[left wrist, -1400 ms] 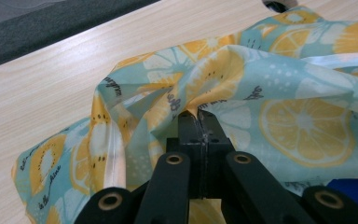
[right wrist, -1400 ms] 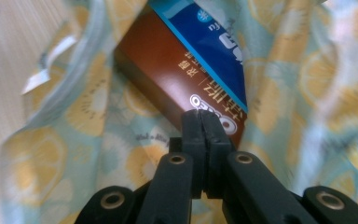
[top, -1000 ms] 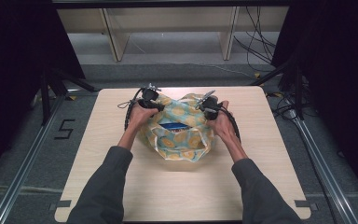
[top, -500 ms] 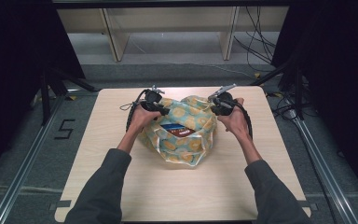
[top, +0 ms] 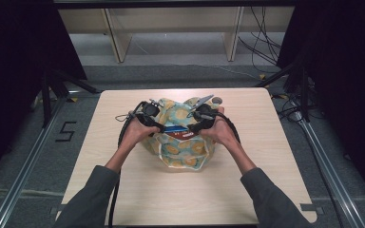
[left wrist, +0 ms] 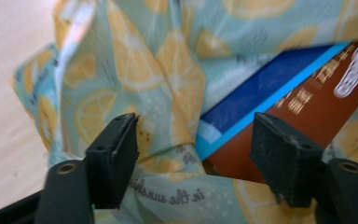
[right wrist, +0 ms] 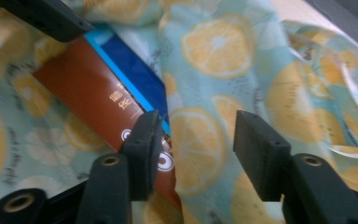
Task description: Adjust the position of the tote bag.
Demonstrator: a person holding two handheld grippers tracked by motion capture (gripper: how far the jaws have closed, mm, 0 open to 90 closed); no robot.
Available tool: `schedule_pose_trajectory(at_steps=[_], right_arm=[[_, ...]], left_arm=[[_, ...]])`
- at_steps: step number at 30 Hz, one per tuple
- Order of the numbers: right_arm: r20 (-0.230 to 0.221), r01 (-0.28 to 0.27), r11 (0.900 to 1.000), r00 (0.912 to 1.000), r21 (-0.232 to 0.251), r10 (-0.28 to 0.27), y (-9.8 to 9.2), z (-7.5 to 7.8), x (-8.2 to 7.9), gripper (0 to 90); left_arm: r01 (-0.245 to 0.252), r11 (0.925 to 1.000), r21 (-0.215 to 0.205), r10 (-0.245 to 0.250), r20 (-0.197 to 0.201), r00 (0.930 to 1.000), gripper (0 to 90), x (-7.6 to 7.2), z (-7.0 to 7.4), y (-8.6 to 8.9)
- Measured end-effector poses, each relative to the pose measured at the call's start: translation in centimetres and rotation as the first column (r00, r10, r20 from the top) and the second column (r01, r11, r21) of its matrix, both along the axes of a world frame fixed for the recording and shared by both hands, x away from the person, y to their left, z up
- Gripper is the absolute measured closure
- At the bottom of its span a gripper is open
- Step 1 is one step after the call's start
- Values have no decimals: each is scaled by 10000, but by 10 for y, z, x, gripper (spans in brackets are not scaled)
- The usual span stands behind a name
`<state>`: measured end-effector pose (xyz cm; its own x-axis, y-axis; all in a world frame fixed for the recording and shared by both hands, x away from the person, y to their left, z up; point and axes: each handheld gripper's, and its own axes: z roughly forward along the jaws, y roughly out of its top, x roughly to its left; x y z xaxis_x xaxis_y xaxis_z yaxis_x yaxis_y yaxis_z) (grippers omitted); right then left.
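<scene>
Lemon-print cloth (top: 180, 142) folds between both grippers' just-opened jaws, left gripper (left wrist: 193, 154) and right gripper (right wrist: 196, 149), unclamped

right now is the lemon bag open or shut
Open: the bag gapes at the top, and a blue and brown box shows inside its mouth between the cloth sides.

R gripper (right wrist: 193, 140) jaws just opening, a fold of lemon cloth (right wrist: 223, 60) between, pads off it; box (right wrist: 107, 93) by the left jaw.
</scene>
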<state>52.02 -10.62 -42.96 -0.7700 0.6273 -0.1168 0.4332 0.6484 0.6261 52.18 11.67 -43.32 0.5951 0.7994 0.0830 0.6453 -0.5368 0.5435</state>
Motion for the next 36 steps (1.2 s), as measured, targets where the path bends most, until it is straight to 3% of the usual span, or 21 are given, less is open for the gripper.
schedule_pose_trajectory(at_steps=[1, 4, 6, 7, 9, 11, 13, 14, 15, 16, 17, 19, 20, 22, 23, 25, 27, 29, 32, 36], right_arm=[[84, -118, 9998, 9999, -148, 119, 3, -4, 2, 481], [-245, -145, 9990, 9996, -412, 135, 9, -14, 7, 434], [-451, -71, 9988, 9990, -484, 50, 10, -18, 9, 464], [-342, -133, 9991, 9993, -400, 119, 9, -19, 13, 518], [-714, 18, 9999, 9974, 103, -11, 5, -19, 18, 701], [-362, 196, 9995, 9991, -230, -204, 1, -18, 20, 841], [-266, 406, 9989, 9988, -254, -413, -3, -17, 22, 900], [-151, 440, 9990, 9989, -111, -441, -5, -17, 25, 900], [310, 547, 9982, 9981, -265, -539, -6, -17, 27, 900], [195, 970, 9953, 9951, -78, -968, -9, -12, 29, 900], [379, 1292, 9914, 9908, 215, -1299, -12, -11, 32, 900], [236, 1773, 9829, 9836, 491, -1787, -20, -6, 42, 900], [129, 1922, 9799, 9811, 535, -1931, -24, -5, 47, 900], [13, 2263, 9730, 9740, 457, -2266, -28, -7, 57, 900], [79, 2279, 9728, 9735, 413, -2284, -31, -9, 62, 900], [-26, 2503, 9674, 9681, 383, -2504, -31, -17, 68, 900], [-223, 2482, 9687, 9685, -35, -2482, -28, -25, 69, 900], [-112, 2336, 9723, 9722, -108, -2337, -26, -28, 70, 882], [-362, 2486, 9684, 9681, 191, -2478, -28, -21, 66, 811], [43, 2079, 9761, 9780, 632, -2086, -30, -1, 55, 714]], left_arm=[[-53, 10000, -66, 53, 0, 10000, 299, -1, -2, -1], [13, 9998, -202, -9, 213, 9998, 282, -6, -6, -2], [224, 9996, -196, -217, 346, 9992, 251, -12, -7, -5], [338, 9993, -173, -330, 461, 9984, 249, -15, -7, -6], [559, 9984, 61, -561, 544, 9969, 247, -22, -8, -7], [524, 9985, 158, -532, 501, 9973, 248, -26, -12, -5], [439, 9988, 235, -450, 470, 9979, 255, -29, -16, -1], [208, 9997, -157, -200, 469, 9987, 251, -31, -18, 1], [316, 9995, -79, -310, 708, 9970, 253, -33, -19, 4], [384, 9992, -118, -374, 737, 9966, 249, -36, -19, 6], [392, 9989, -257, -375, 653, 9972, 249, -39, -20, 8], [312, 9985, -449, -278, 751, 9968, 250, -45, -24, 10], [503, 9983, -300, -485, 583, 9971, 257, -46, -24, 13], [535, 9981, -310, -522, 397, 9978, 260, -48, -29, 15], [386, 9979, -529, -361, 463, 9983, 267, -50, -32, 16], [416, 9970, -648, -402, 233, 9989, 273, -51, -33, 18], [477, 9958, -783, -439, 489, 9978, 264, -52, -29, 18], [470, 9948, -899, -410, 680, 9968, 255, -50, -20, 17], [654, 9930, -986, -517, 1361, 9893, 256, -42, -7, 10], [751, 9928, -938, -559, 1930, 9796, 303, -25, -1, -12]])
